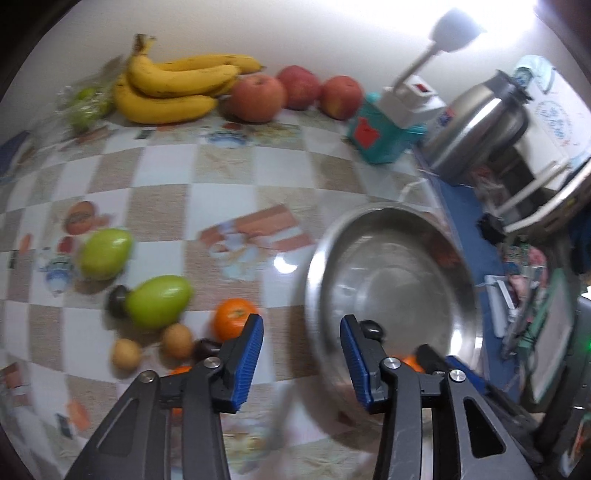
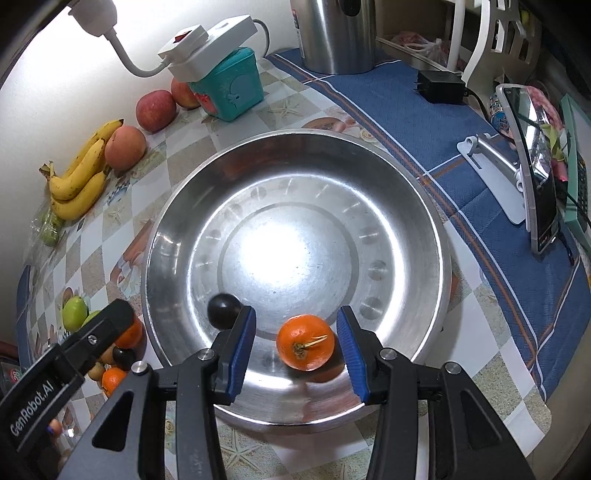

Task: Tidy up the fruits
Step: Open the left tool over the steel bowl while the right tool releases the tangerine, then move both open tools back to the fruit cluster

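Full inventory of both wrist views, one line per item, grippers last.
metal bowl: 1, silver, centre of the table
orange in bowl: 1, orange, between the right gripper's fingers, untouched
dark fruit in bowl: 1, near black, left of that orange
bananas: 1 bunch, yellow, by the wall
apples: 3, red, right of the bananas
green fruits: 2, green, on the table left of the bowl
oranges on table: at least 2, beside the bowl
small tan fruits: 2, near the green fruits
teal box: 1, under a white power strip
kettle: 1, steel, on blue cloth
left gripper: black, blue pads, open, empty
right gripper: same, open
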A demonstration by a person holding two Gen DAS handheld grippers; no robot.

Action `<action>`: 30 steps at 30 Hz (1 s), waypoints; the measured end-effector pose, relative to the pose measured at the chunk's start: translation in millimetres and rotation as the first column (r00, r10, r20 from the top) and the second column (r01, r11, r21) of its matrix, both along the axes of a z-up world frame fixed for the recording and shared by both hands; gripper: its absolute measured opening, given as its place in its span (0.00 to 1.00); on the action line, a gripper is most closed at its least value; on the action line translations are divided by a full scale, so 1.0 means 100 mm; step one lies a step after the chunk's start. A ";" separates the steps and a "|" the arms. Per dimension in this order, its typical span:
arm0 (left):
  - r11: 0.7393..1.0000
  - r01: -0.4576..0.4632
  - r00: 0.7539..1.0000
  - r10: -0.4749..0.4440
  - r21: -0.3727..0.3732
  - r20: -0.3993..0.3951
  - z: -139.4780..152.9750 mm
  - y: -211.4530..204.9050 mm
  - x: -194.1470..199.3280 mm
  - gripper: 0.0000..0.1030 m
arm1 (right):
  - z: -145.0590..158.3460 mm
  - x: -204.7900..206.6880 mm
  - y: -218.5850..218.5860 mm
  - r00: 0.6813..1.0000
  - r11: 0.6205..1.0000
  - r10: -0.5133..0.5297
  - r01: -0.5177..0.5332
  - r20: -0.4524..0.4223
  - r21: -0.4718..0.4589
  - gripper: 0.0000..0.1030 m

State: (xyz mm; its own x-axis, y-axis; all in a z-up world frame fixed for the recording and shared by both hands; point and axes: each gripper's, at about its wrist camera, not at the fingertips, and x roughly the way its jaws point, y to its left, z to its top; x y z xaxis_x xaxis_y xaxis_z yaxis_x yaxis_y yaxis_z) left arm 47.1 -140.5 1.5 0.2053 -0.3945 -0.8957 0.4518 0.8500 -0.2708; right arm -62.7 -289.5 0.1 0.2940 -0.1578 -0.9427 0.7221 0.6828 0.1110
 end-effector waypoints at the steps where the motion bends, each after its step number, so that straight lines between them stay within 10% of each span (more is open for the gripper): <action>1: 0.999 -0.016 1.000 0.015 0.031 0.006 -0.01 0.04 0.03 0.48 | 0.00 0.00 0.01 1.000 1.000 0.004 -0.004 0.000 -0.001 0.45; 13: 0.964 -0.200 0.978 0.188 0.174 0.087 -0.01 0.61 0.27 0.59 | 0.00 0.05 0.08 0.999 0.999 0.044 -0.044 0.001 -0.002 0.45; 17: 0.952 -0.242 0.968 0.224 0.188 0.110 0.03 0.71 0.30 0.77 | 0.00 0.07 0.10 0.998 0.998 0.064 -0.064 0.000 -0.006 0.45; 21: 0.939 -0.273 0.960 0.252 0.210 0.120 0.02 0.79 0.33 0.99 | -0.04 0.12 0.14 0.995 0.995 0.097 -0.097 -0.006 -0.003 0.67; 30: 0.929 -0.289 0.955 0.265 0.231 0.130 -0.03 0.83 0.32 1.00 | -0.08 0.15 0.18 0.991 0.991 0.131 -0.132 -0.019 -0.025 0.82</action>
State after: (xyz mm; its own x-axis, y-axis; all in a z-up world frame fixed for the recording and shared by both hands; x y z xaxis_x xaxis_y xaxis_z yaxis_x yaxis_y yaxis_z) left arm 78.9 -57.2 -1.2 0.3637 -0.0811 -0.9280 0.2024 0.9793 -0.0063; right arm -47.3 -271.7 -8.1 0.2977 -0.1435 -0.9438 0.6276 0.7744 0.0802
